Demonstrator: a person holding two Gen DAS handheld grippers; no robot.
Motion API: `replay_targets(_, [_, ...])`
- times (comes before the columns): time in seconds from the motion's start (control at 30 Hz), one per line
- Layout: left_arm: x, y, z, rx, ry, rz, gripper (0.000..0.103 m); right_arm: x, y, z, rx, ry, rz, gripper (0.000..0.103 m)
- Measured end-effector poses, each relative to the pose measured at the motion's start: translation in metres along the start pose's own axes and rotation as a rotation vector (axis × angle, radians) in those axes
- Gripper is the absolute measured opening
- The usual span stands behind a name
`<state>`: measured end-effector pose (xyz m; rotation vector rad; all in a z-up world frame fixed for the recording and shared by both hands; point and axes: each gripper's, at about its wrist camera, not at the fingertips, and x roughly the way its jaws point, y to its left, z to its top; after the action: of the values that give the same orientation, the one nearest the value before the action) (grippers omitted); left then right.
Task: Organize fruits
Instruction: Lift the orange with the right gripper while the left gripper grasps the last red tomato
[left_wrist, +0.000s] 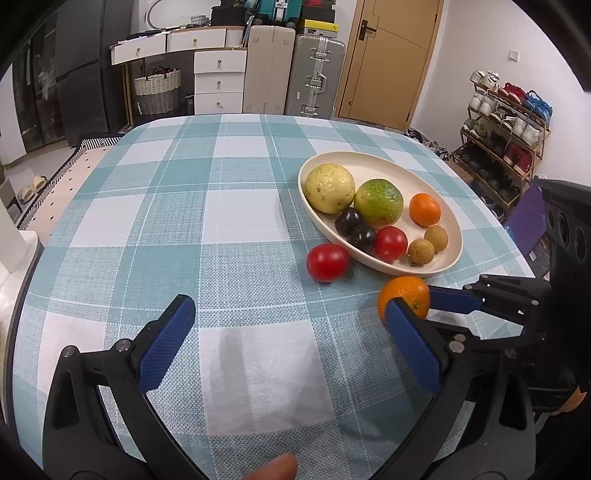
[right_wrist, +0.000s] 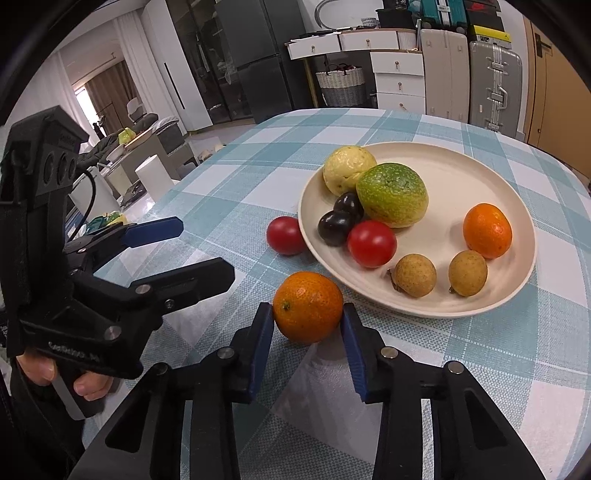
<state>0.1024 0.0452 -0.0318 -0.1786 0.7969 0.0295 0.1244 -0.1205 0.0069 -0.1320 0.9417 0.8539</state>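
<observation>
Orange (right_wrist: 308, 312) sits squeezed between the right claw's (right_wrist: 308, 325) blue pads. Plate (right_wrist: 443, 310) lies just past it. Left claw (left_wrist: 291, 317) gapes wide, holding nothing.

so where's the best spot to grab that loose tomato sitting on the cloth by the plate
Take the tomato across its widest middle, pads on its near and far sides, coming from the open cloth on its left. It is round and smooth, so a grip off-centre would likely slip. Its right side sits close against the plate rim, leaving little room for a finger there.
</observation>
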Motion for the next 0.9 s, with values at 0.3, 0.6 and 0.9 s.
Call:
replay_targets(0.3, [0.009,-0.005,0.005,0.022,0.013,0.013,0.102,-0.026,-0.005,-0.017,0.007,-0.048,-0.017,0.038])
replay_targets(0.6, [0.032,-0.011,0.013,0.027,0.061,0.017,0.08,-0.047,-0.027,-0.019,0.054,-0.095,-0.074,0.038])
replay_targets(0.9, [0.052,-0.022,0.019,0.067,0.099,0.004,0.063,-0.058,-0.041,-0.014,0.068,-0.116,-0.103,0.038])
